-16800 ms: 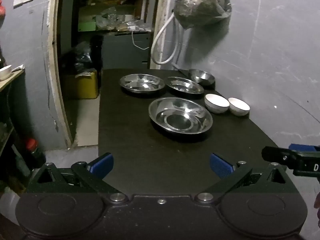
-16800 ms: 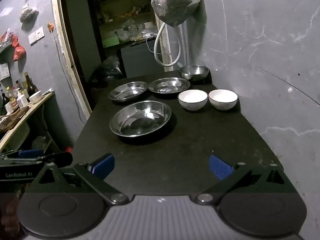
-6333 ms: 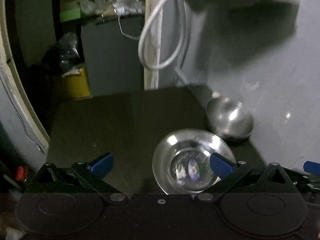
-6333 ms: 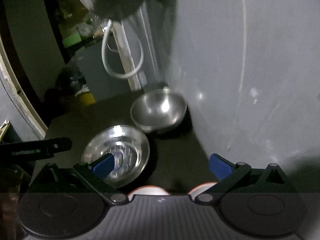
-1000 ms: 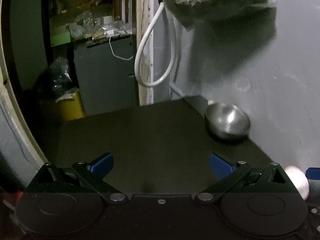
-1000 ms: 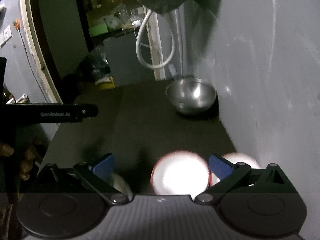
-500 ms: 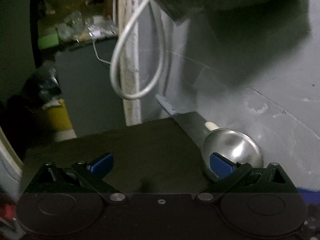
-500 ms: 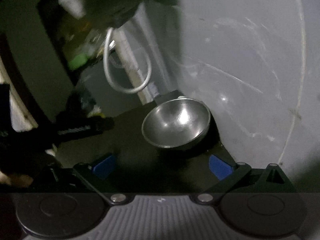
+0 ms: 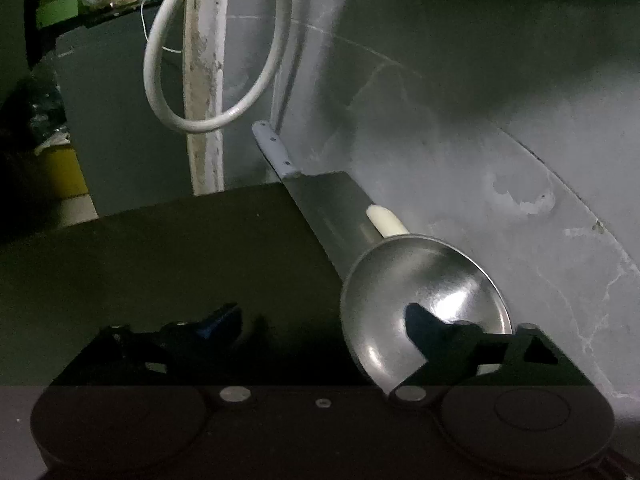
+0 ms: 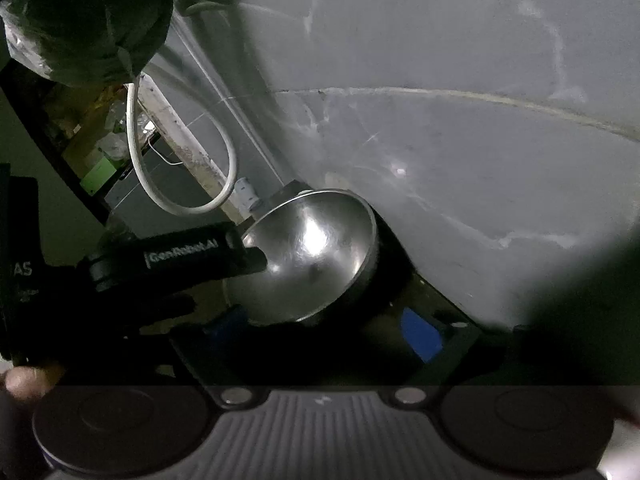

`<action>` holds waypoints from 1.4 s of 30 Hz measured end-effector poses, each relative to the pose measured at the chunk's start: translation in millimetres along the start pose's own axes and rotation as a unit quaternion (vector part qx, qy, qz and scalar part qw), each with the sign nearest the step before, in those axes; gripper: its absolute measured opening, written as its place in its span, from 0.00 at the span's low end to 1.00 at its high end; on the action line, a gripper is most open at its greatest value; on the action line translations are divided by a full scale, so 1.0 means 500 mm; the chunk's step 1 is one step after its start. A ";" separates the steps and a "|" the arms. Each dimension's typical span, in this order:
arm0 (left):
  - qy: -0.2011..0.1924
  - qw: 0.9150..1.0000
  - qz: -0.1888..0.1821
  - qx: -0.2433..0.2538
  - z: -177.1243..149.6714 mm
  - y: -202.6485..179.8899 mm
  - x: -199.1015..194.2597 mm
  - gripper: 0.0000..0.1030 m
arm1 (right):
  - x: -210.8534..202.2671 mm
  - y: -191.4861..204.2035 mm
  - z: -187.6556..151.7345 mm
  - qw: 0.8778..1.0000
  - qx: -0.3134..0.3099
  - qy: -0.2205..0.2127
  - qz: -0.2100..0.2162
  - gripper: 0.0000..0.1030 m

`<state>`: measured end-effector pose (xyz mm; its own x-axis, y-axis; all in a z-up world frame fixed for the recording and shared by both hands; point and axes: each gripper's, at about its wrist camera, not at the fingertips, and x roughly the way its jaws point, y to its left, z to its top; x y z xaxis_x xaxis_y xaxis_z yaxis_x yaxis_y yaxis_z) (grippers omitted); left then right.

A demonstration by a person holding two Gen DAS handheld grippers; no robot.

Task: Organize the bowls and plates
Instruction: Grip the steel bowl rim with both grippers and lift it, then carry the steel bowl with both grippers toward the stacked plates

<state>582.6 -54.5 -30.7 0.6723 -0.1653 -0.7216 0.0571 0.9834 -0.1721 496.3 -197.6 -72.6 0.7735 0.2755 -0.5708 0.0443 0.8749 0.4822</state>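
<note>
A steel bowl (image 9: 424, 292) sits at the far right corner of the dark table (image 9: 160, 248), against the grey wall. My left gripper (image 9: 320, 320) is open; its right finger reaches over the bowl's near left rim, inside the bowl. In the right wrist view the bowl (image 10: 316, 256) lies just ahead of my open right gripper (image 10: 324, 332), and the left gripper's finger (image 10: 180, 256) crosses the bowl's left rim. The other plates and white bowls are out of view.
A cleaver (image 9: 320, 204) with a grey handle and a cream-handled tool (image 9: 384, 220) lie behind the bowl by the wall. A white hose loop (image 9: 208, 60) hangs above. A filled plastic bag (image 10: 84, 16) hangs overhead. The wall (image 10: 460, 140) is close on the right.
Both grippers have moved forward and closer to the steel bowl. The left gripper's right finger now reaches inside its rim. The white bowls have dropped out of the right view.
</note>
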 end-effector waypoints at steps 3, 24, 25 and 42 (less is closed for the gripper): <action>0.006 1.000 -0.010 -0.003 -0.001 -0.003 0.006 0.60 | 0.013 -0.001 0.000 1.000 0.001 0.003 0.002 0.77; -0.018 0.999 -0.022 -0.018 -0.083 0.028 -0.113 0.16 | -0.033 0.023 -0.006 0.997 -0.058 0.008 0.052 0.33; -0.029 0.999 -0.020 -0.021 -0.091 0.030 -0.139 0.16 | -0.048 0.032 -0.011 0.996 -0.067 0.005 0.056 0.33; -0.138 0.990 -0.023 -0.014 -0.252 0.043 -0.595 0.18 | -0.433 0.178 -0.131 0.984 -0.135 -0.041 0.111 0.33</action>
<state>290.9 6.5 95.7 0.8458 -0.1800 -0.5023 0.0747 0.9720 -0.2226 291.4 -153.5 50.5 0.7943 0.4480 -0.4103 -0.2926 0.8741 0.3878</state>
